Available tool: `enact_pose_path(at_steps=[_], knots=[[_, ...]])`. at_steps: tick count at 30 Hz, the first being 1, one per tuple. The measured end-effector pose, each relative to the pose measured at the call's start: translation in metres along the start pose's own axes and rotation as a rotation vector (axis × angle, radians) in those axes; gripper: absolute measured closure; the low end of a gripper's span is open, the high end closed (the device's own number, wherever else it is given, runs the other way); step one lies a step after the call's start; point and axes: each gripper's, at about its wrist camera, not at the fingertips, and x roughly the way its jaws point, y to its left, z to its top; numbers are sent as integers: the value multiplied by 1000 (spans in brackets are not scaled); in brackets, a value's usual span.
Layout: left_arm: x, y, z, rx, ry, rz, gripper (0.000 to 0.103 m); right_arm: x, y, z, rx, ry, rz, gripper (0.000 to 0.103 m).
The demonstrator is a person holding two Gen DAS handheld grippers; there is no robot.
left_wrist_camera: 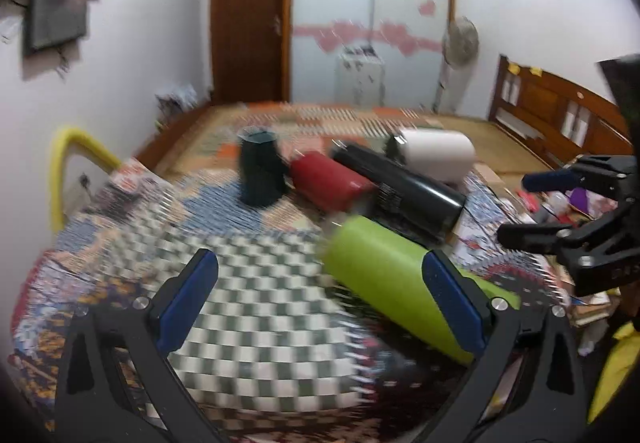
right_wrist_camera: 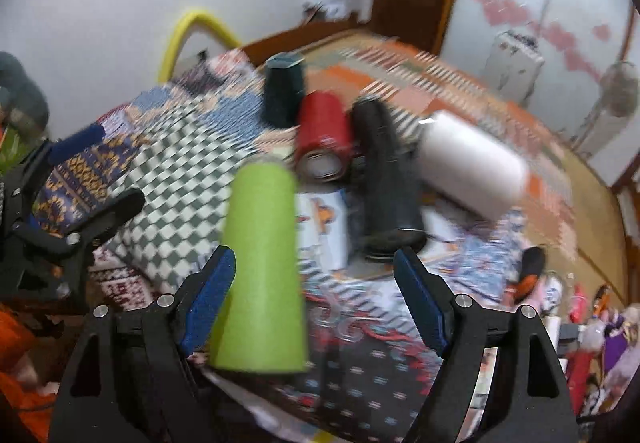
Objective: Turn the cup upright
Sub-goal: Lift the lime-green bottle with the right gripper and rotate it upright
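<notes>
I'm lining up on the green cup [right_wrist_camera: 260, 267] lying at seven o'clock; both grippers, right [right_wrist_camera: 316, 299] and left [left_wrist_camera: 320, 307], gape wide, empty. Next: close around it, tip it upright.

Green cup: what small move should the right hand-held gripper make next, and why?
Probably shift slightly left to centre on the green cup, then close. The right hand-held gripper is open, the cup lies on its side against the left finger, and a wide gap remains to the other finger.
</notes>
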Motion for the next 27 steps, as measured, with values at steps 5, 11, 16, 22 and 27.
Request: enact_pose_path(at_steps=[5,11,16,22,27], knots=[[39,-14,17,-53,196,-59,0,-23,-28,-18,51,-72,-53,23],[87,-26,25,-129,431,-73,2,-29,-51,-32,113,-114,-57,23],[116,-19,19,-287,561,-111,5,-29,-59,-42,119,-135,-48,23],[134,-25,15,-363,615,-116,16,-21,-69,-51,121,-146,-44,23],[139,-29,15,-426,607,-87,22,-17,-71,-58,101,-148,-65,23]])
